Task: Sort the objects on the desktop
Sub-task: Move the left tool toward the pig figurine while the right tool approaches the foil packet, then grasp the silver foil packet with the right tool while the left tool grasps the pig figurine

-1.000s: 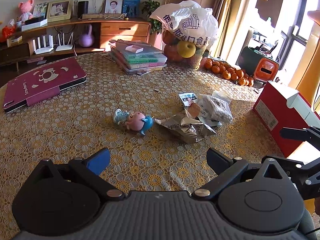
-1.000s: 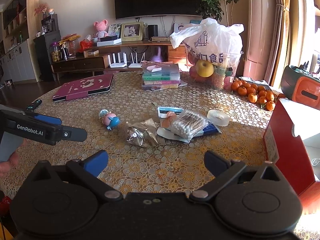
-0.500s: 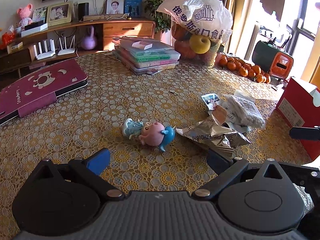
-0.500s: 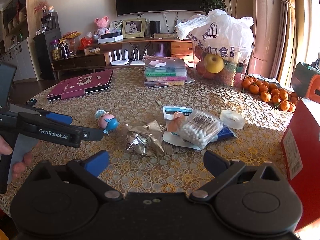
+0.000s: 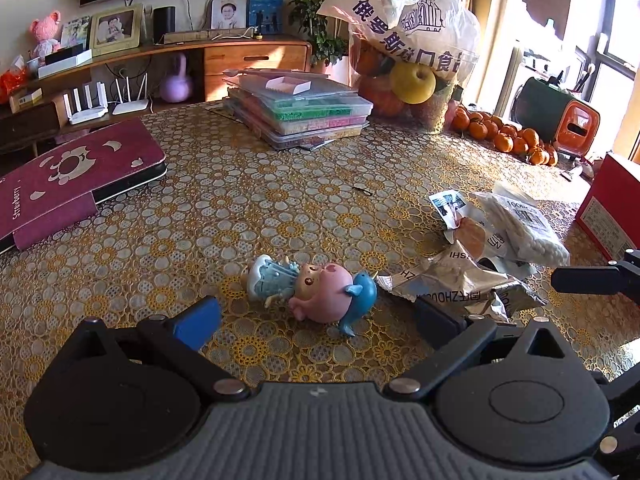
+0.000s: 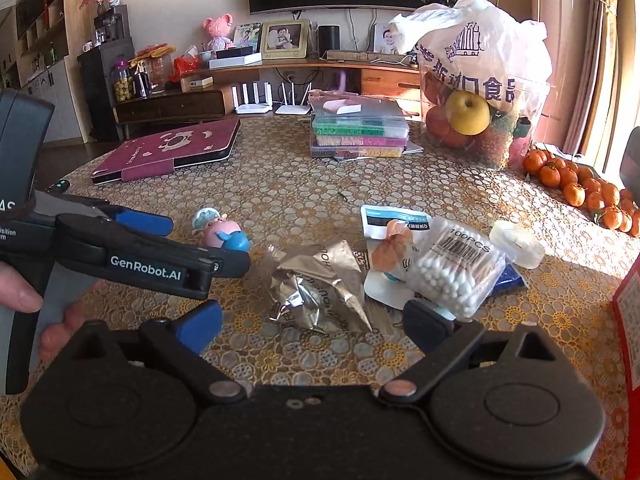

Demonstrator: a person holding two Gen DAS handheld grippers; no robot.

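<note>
A small pink and blue toy figure (image 5: 312, 290) lies on its side on the patterned tablecloth, just ahead of my open left gripper (image 5: 318, 324) and between its fingertips' line. To its right lies a crumpled silver foil wrapper (image 5: 460, 284), then a bag of cotton swabs (image 5: 524, 228) on some packets. In the right wrist view my open right gripper (image 6: 312, 326) hovers just short of the foil wrapper (image 6: 320, 284); the cotton swab bag (image 6: 456, 268) and a tape roll (image 6: 518, 238) lie beyond. The left gripper (image 6: 192, 244) reaches in beside the toy (image 6: 220, 232).
A maroon tablet case (image 5: 60, 180) lies at the left, stacked clear plastic boxes (image 5: 304, 116) at the back, and a bag of fruit (image 5: 412, 52) behind them. Tangerines (image 5: 504, 136) sit at the right, and a red box (image 5: 612, 208) stands at the right edge.
Both grippers have moved forward over the table. The toy now lies close in front of my left gripper, and the foil wrapper close in front of my right. Both stay open.
</note>
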